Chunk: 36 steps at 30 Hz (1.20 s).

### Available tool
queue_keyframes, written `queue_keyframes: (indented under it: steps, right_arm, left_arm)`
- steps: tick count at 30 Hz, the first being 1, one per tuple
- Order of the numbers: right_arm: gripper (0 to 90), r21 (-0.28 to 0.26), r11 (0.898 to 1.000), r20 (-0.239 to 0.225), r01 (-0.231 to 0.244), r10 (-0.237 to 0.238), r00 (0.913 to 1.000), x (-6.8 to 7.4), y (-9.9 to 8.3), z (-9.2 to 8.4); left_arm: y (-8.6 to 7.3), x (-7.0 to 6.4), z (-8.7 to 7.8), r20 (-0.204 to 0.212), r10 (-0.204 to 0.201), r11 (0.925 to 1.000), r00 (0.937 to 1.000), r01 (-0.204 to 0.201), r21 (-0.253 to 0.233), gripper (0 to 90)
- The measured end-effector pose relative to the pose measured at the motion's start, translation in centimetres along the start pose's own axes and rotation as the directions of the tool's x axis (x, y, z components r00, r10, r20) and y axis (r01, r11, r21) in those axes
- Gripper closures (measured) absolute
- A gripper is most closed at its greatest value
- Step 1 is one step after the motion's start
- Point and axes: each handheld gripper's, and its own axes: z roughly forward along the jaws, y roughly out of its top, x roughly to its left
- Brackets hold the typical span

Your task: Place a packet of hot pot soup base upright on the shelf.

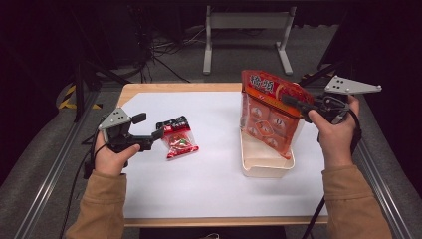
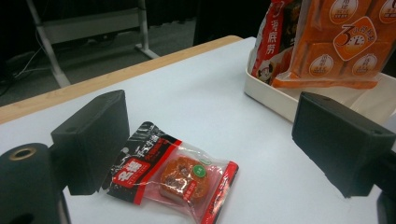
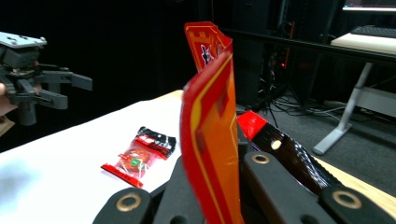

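A small red-and-black snack packet [image 1: 177, 139] [image 2: 173, 170] [image 3: 140, 156] lies flat on the white table cover. My left gripper [image 1: 148, 126] [image 2: 215, 140] hovers just left of it, open; the packet rests by one jaw and neither pad presses on it. A large orange bag [image 1: 268, 114] [image 2: 336, 42] [image 3: 210, 140] stands upright with its bottom in the white tray [image 1: 263, 167] [image 2: 275, 100]. My right gripper [image 1: 298, 107] [image 3: 224, 186] is shut on the bag's upper right edge. In the right gripper view the left gripper [image 3: 46, 88] shows at far left.
A second red packet [image 2: 275, 42] leans in the tray beside the orange bag. The wooden table edge [image 1: 179, 87] runs along the far side, with a grey stand [image 1: 246, 22] and cables on the floor beyond. Metal rails flank the table.
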Motion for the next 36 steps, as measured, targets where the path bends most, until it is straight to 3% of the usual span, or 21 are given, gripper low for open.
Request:
queue_keyframes:
  steps: [11, 22, 36]
  right_arm:
    - [89.6, 0.006, 1.000, 0.021, -0.019, 0.018, 0.9996, -0.5, -1.7, 0.4]
    - [89.6, 0.012, 0.999, 0.004, -0.037, 0.037, 0.9993, -0.7, -2.6, 0.5]
    - [89.5, 0.065, 0.996, -0.013, -0.059, 0.060, 0.9981, -0.9, -3.5, 0.8]
  left_arm:
    - [-0.5, 0.2, 0.4, -0.004, -0.021, 0.9998, 0.9998, 0.021, 0.002, 11.0]
    - [-0.8, 0.5, 0.6, -0.008, -0.031, 0.9994, 0.9995, 0.031, 0.017, 10.7]
    - [-1.2, 1.0, 0.8, 0.000, -0.045, 0.9982, 0.9990, 0.045, 0.039, 7.3]
